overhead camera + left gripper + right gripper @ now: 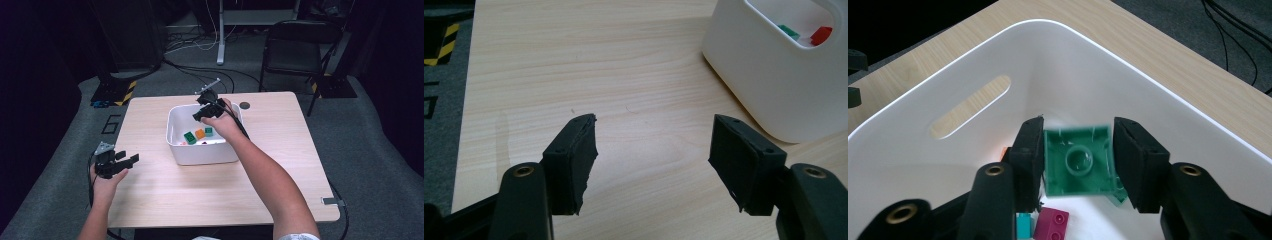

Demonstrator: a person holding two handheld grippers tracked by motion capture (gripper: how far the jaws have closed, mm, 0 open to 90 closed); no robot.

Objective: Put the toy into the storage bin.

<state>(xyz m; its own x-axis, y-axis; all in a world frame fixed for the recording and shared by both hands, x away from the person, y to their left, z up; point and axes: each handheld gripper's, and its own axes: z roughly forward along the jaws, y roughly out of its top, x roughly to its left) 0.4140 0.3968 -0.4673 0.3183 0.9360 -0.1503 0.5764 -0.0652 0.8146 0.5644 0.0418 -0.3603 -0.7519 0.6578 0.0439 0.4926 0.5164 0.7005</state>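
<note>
Green brick (1079, 161) sits between the right gripper's (1078, 160) two black jaws, hollow underside toward the camera; its edges look slightly blurred and a thin gap shows on the right-hand side, so I cannot tell whether the jaws pinch it or merely flank it. Below the jaws, on the floor of the white bin (1148, 95), lie a magenta brick (1052, 223) and a teal brick (1023, 225); an orange piece peeks out behind the left jaw. Beyond the jaw tips, a slot handle is cut into the bin wall.

High view: right gripper (202, 114) held over the white bin (200, 155) at table centre, with green and orange bricks visible inside below it.

Left gripper (654, 150) hovers over bare wooden table (574, 60), jaws spread wide, nothing between them. White bin (769, 85) stands ahead and to its right, well apart from the jaws.
</note>
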